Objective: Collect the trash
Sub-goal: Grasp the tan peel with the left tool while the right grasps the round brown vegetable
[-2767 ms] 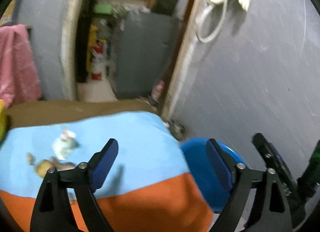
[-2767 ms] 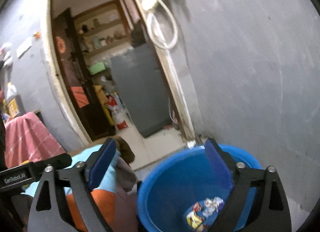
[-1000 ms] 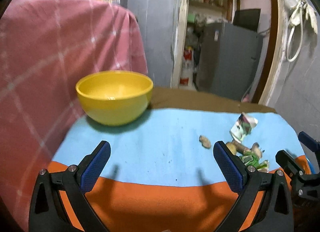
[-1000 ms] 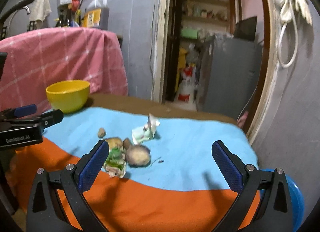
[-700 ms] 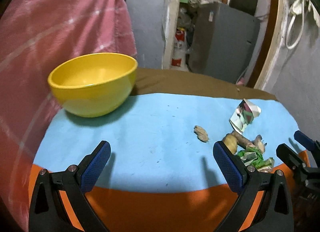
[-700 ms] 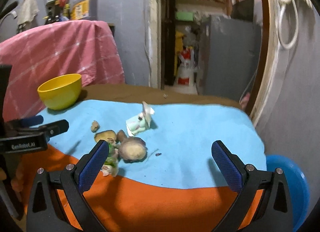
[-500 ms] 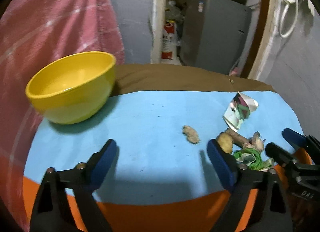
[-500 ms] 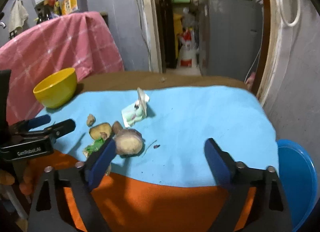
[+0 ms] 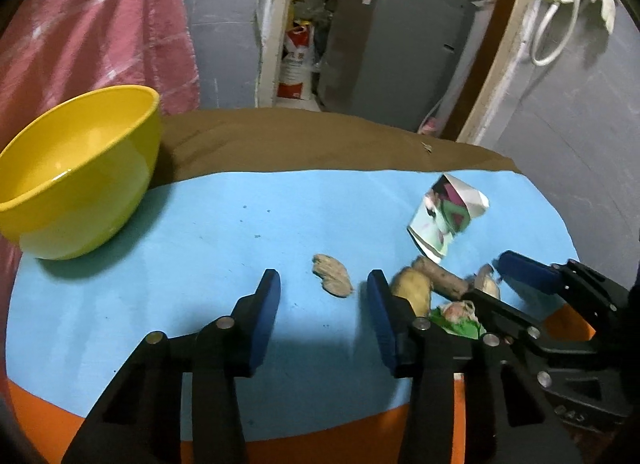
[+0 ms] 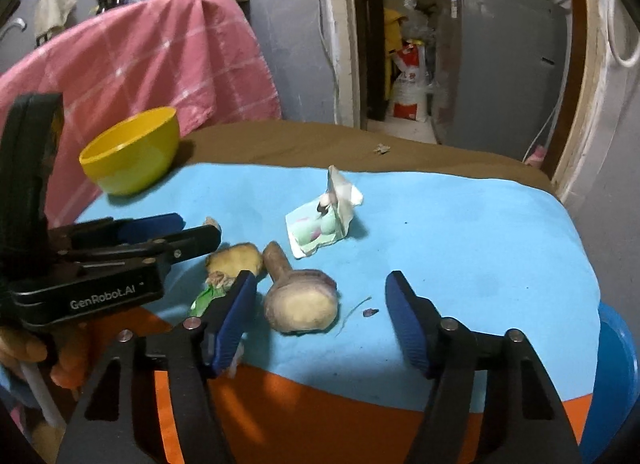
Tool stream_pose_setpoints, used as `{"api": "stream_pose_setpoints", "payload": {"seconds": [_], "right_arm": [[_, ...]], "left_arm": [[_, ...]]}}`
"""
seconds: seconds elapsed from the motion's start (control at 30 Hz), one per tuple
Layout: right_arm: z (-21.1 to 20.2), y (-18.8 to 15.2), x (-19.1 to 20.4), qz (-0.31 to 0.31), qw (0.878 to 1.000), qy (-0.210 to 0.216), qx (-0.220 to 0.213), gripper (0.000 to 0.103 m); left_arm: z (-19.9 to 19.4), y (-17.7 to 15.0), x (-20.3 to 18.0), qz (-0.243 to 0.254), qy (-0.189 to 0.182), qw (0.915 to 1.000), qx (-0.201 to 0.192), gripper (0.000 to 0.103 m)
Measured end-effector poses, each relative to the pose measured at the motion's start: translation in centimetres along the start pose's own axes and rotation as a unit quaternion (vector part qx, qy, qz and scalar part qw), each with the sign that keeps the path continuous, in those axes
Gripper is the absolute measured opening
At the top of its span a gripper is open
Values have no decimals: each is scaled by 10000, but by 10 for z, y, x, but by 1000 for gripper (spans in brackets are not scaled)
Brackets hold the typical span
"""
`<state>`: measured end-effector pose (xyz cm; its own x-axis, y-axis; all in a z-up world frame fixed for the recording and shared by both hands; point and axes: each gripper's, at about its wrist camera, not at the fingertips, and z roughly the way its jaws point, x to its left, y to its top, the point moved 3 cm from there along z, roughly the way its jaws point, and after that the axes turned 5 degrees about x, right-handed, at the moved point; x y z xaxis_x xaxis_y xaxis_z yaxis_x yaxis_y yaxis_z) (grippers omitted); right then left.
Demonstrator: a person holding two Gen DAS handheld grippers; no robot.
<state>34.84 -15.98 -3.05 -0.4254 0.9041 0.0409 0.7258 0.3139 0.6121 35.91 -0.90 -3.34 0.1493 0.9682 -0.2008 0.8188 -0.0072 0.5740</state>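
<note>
Trash lies on the blue cloth (image 9: 208, 248): a small brown scrap (image 9: 332, 280), a yellowish peel piece (image 9: 412, 288) (image 10: 234, 258), a cut root vegetable (image 10: 298, 298), green scraps (image 9: 456, 322) and a crumpled paper wrapper (image 9: 446, 219) (image 10: 324, 223). My left gripper (image 9: 324, 316) is open and half closed, just short of the brown scrap, holding nothing. My right gripper (image 10: 320, 320) is open, its jaws either side of the root vegetable without touching it; it also shows in the left wrist view (image 9: 532, 276).
A yellow bowl (image 9: 76, 167) (image 10: 132, 149) stands at the back left. A pink cloth (image 10: 140, 63) hangs behind it. A blue bin (image 10: 616, 380) sits below the table's right edge. An orange cloth strip (image 10: 320, 416) runs along the front edge.
Both grippers have moved forward and down toward the trash pile. The left jaws have narrowed a lot and the right jaws somewhat. Earlier both faced the blue bin.
</note>
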Motion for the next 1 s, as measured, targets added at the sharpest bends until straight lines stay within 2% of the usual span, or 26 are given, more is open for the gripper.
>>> {"api": "stream_pose_setpoints", "payload": {"seconds": [0.1, 0.3, 0.43, 0.5, 1.0], "right_arm": [[5, -2, 1, -6, 9999, 46, 152, 45], [10, -5, 4, -115, 9995, 92, 283, 31], [8, -7, 1, -45, 9996, 164, 223, 29], [6, -6, 0, 17, 9996, 225, 162, 28], [-18, -6, -17, 617, 9959, 317, -583, 28]], "left_arm": [[-3, -2, -1, 28, -29, 10000, 18, 29], [-2, -5, -5, 28, -96, 9999, 53, 11], [-1, -6, -7, 60, -81, 9999, 34, 9], [-2, -6, -7, 57, -101, 9999, 31, 4], [-6, -9, -6, 33, -232, 9996, -123, 3]]}}
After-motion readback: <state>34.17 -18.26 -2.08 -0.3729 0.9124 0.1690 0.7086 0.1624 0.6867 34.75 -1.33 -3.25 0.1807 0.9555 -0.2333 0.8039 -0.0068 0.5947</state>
